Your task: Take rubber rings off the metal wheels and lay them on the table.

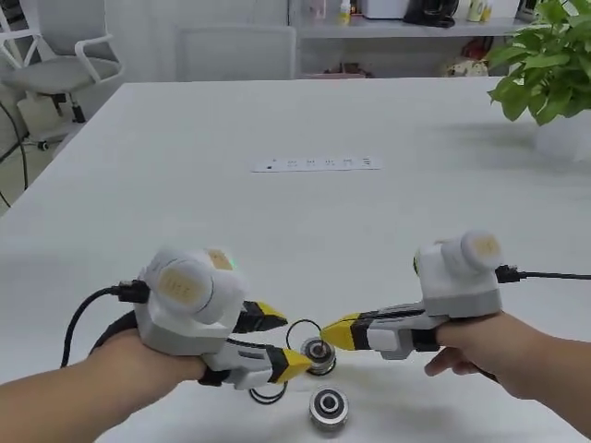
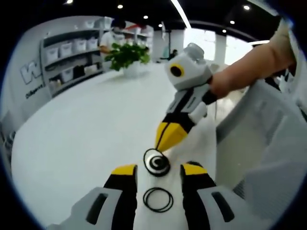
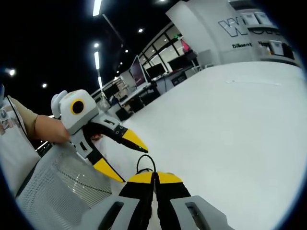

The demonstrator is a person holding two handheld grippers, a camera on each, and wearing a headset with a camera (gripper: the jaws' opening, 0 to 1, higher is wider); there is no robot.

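On the bench (image 1: 185,166), one metal wheel (image 1: 319,353) sits between the left hand-held gripper (image 1: 288,341) and the right hand-held gripper (image 1: 334,334). A second metal wheel (image 1: 329,406) lies nearer the person, with a loose rubber ring (image 1: 268,395) to its left.

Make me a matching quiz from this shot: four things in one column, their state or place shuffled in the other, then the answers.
Column one:
1. left tool
2. right tool
3. loose ring
4. potted plant

Column two:
A. at the far right of the table
B. shut on the lifted ring
C. open
D. lying flat on the table, between open jaws

Pairs: 1-C, 2-B, 3-D, 4-A
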